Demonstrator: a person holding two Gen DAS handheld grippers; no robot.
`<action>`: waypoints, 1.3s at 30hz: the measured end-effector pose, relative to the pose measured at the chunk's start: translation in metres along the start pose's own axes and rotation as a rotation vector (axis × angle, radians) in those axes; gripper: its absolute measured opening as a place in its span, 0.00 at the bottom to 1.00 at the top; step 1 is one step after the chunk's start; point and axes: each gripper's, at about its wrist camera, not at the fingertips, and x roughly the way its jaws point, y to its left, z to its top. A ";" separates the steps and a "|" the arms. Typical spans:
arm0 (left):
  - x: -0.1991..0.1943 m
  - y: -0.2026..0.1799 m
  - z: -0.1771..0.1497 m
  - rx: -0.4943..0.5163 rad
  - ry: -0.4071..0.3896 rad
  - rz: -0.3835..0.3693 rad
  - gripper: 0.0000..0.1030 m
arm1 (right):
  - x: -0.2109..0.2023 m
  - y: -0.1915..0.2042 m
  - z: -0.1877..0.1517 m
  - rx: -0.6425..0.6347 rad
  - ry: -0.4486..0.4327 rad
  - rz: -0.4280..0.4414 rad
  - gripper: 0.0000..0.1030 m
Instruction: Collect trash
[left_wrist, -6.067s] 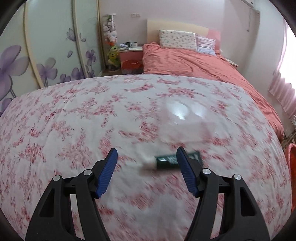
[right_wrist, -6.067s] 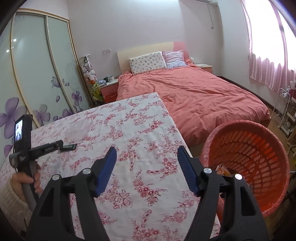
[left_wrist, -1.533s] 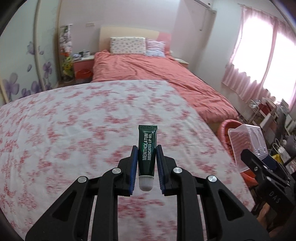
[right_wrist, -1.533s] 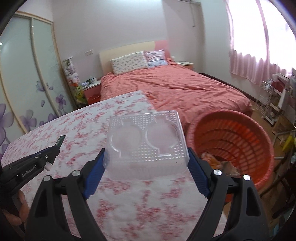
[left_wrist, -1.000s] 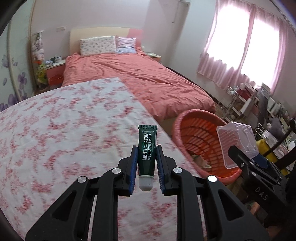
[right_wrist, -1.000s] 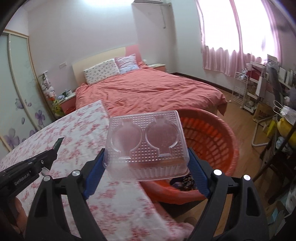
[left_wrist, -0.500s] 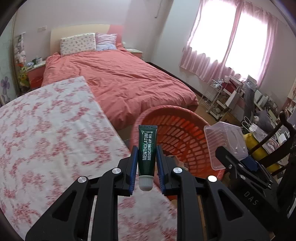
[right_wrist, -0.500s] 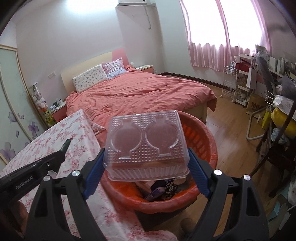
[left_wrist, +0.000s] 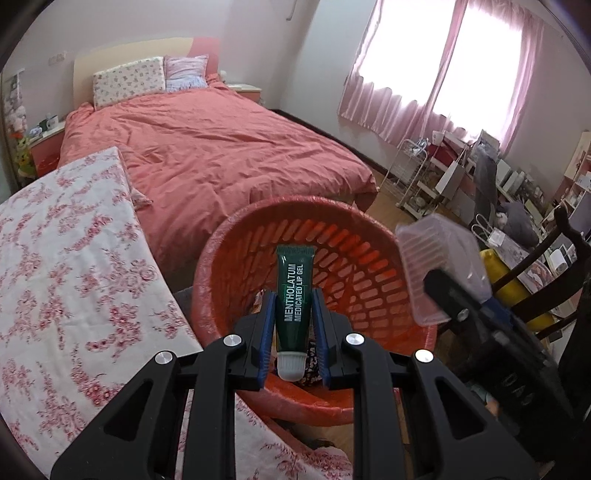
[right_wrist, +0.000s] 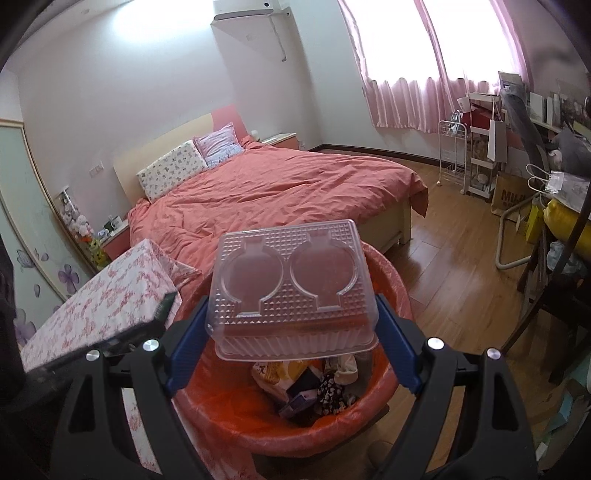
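Now over the basket (left_wrist: 236, 236): left gripper (left_wrist: 293, 325) clamping tube (left_wrist: 294, 295), right gripper (right_wrist: 291, 332) clamping clear box (right_wrist: 291, 288); next, release both.

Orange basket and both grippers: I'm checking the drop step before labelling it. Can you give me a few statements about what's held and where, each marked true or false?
1. The left gripper is shut on a dark green lip gel tube. True.
2. The tube's white cap points away from the camera. False: the cap is at the near end, toward the camera.
3. The right gripper holds a clear plastic container between its blue pads. True.
4. The orange basket is empty. False: wrappers and other trash already lie at its bottom.
5. The clear plastic container already rests inside the basket. False: it is held in the right gripper's jaws above the basket.
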 end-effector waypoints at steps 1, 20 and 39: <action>0.003 0.000 0.000 -0.003 0.007 0.002 0.20 | 0.002 -0.002 0.002 0.007 0.002 0.009 0.81; -0.058 0.039 -0.022 -0.067 -0.037 0.132 0.59 | -0.049 -0.005 -0.004 -0.005 -0.034 0.010 0.85; -0.217 0.050 -0.123 -0.106 -0.288 0.340 0.98 | -0.206 0.068 -0.086 -0.227 -0.144 0.007 0.96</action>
